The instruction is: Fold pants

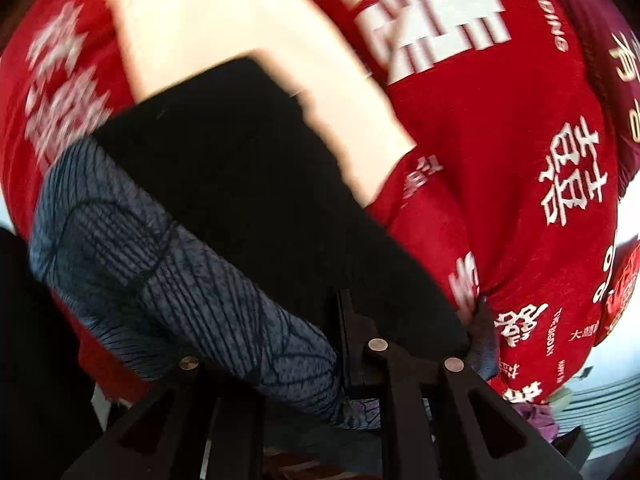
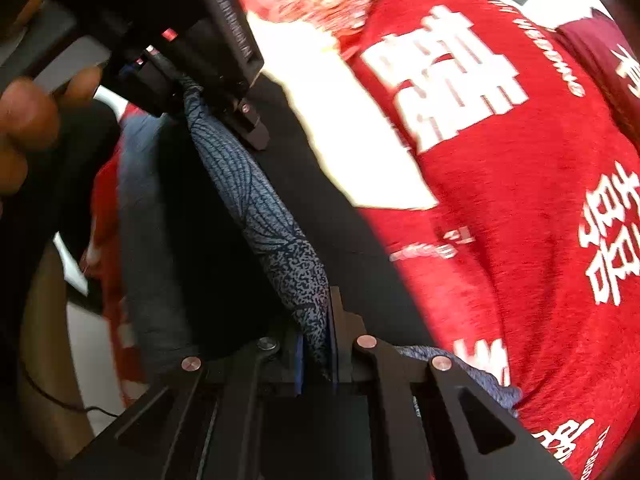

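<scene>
Pants of soft blue-grey knit fabric with a dark vein-like print [image 1: 160,280] hang bunched between the two grippers above a red cloth with white characters [image 1: 500,152] that covers the table; a dark black cloth or panel [image 1: 240,168] and a pale cream surface [image 1: 248,28] lie beneath and beyond, and whether the black piece belongs to the garment cannot be determined. Judged from its creases and the way it ropes into a twisted band in the right wrist view, the fabric is light, limp and compliant, not fragile, likely to sag and slip unless pinched through a doubled edge; the best hold appears to be at a hem or waistband corner, one at each end, kept taut. Left gripper [image 1: 344,344] is clenched, with the printed fabric gathered against its fingers, apparently pinched. Right gripper [image 2: 320,340] is likewise clamped on a fold of the pants [image 2: 280,248], which rises from between its fingers toward the left gripper [image 2: 248,120], seen there holding the other end. A person's hand [image 2: 28,128] shows at the left edge of that view. Both views are motion-blurred, so finer contact detail is uncertain.
</scene>
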The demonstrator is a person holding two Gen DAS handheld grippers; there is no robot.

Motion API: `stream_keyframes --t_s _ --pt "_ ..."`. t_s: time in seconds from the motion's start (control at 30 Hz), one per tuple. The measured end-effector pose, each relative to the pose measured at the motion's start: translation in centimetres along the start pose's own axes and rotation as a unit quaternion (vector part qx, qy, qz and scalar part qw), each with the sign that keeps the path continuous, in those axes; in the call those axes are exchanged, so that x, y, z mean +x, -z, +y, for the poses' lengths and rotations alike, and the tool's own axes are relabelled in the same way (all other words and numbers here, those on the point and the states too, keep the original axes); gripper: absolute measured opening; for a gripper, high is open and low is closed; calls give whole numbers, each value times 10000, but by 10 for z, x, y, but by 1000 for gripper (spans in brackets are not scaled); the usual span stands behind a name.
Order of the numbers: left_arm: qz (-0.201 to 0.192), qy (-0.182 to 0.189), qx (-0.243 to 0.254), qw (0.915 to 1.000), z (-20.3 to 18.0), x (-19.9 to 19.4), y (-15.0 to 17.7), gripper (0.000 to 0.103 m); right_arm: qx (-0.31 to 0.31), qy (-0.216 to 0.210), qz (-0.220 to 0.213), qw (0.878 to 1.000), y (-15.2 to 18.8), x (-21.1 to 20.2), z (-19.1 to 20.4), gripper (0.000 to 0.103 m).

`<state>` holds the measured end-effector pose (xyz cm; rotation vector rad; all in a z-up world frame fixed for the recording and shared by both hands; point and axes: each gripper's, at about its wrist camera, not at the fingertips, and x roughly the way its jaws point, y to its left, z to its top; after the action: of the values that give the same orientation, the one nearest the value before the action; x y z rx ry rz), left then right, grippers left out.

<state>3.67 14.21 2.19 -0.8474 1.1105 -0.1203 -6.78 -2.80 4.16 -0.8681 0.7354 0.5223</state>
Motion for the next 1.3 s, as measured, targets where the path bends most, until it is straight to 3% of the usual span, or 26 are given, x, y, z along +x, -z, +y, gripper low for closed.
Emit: stream_keyframes --t_s 0.17,0.27,0.37,0.5,0.6,0.63,0.67,0.73,0.8,0.9,0.97,1.03,1.13,1.23,1.3 --pt "85 237 -220 9994 30 -13 4 15 -369 -19 297 9989 2 16 56 10" --pt "-28 118 34 9999 32 -25 7 15 -42 53 356 9993 -6 15 56 11" --pt "-7 89 -17 10000 43 -30 8 15 460 4 389 9982 -8 10 44 10" --pt "104 139 -230 9996 53 -33 6 15 451 134 366 9982 -12 5 44 11" --pt "308 -231 -253 9989 59 -36 10 16 446 84 528 9976 -6 12 60 13" --pt "292 -378 -286 9984 60 -41 12 21 391 77 595 9974 -4 15 64 16" --pt "244 -514 -298 9979 61 -46 13 34 301 147 611 9976 -3 16 70 17" --pt "-61 -1099 -336 9934 64 -69 15 41 278 104 566 9980 -4 13 74 29" --pt "-419 -1356 -338 9893 64 -91 12 42 343 -7 552 9979 -3 12 76 40" --pt "-781 -1253 -303 9886 58 -113 4 42 318 -142 520 9980 -3 10 84 61" --pt "-850 -1142 -67 9898 48 -114 -1 42 331 -407 472 9975 -3 7 86 82" --pt "-777 -925 302 9922 29 -102 -5 43 472 -655 333 9962 -3 -1 85 82" --pt "-514 -805 768 9925 10 -75 -3 50 1352 -1198 50 9835 0 -17 55 82" --pt "-125 -967 1061 9896 -1 -44 5 50 2302 -1369 -216 9632 10 -30 17 84" --pt "291 -1308 1145 9844 7 -23 14 50 2626 -1218 -54 9572 22 -25 4 85"
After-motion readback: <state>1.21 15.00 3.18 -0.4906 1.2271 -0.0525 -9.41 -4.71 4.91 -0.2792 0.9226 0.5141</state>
